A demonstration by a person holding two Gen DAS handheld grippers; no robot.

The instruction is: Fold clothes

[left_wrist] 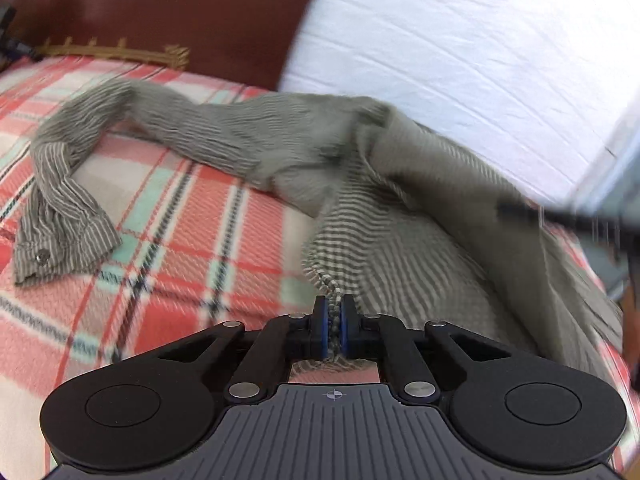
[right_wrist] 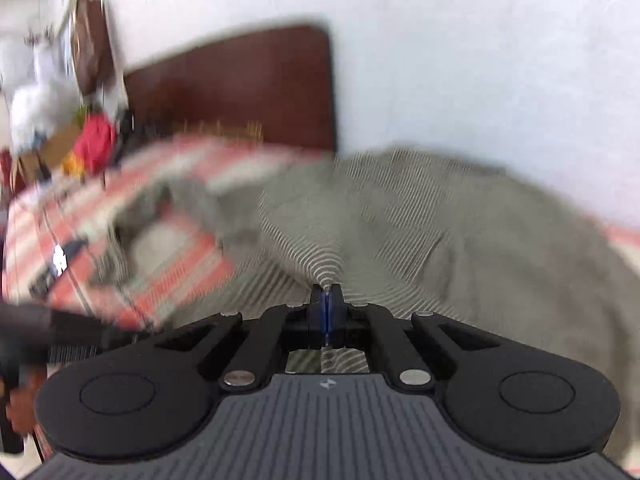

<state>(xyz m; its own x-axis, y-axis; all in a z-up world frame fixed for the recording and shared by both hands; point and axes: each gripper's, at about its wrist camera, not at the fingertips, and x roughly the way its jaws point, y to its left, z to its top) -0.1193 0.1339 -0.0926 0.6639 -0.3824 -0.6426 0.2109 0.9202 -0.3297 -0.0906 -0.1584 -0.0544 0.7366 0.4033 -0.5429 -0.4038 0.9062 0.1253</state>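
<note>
1. Left wrist view: the left gripper (left_wrist: pixel 336 312) had its jaws clamped on a pinch of the striped shirt (left_wrist: pixel 400 216), the cloth bunched between the blue pads. The shirt lay on the bed (left_wrist: pixel 168 216), over a red plaid blanket (left_wrist: pixel 224 240), towards the side that runs along the white wall (left_wrist: pixel 460 48). One long sleeve (left_wrist: pixel 80 168) trailed away across the blanket towards the headboard (left_wrist: pixel 180 12), its buttoned cuff (left_wrist: pixel 60 248) lying flat and apart from the body. The other gripper showed only as a dark blur at the right edge of this view.

2. Right wrist view: the right gripper (right_wrist: pixel 327 300) also had its jaws pressed together on a thin fold of the same shirt, with stripes fanning out from the pinch. The picture was heavily blurred, but the body of the garment spread ahead and to the right, near the wall, with the headboard beyond.

3. Step in hand, as I judge it: both edges had been seized and the shirt was being lifted or drawn out to spread it, so the fold proper was not yet begun.

4. The shirt's long axis seemed to run from the grippers towards the headboard end, with the sleeve angled off to one side.

5. The next move would call for keeping both pinches firm, pulling the cloth taut and level, laying it flat, and bringing the stray sleeve in over the body.
</note>
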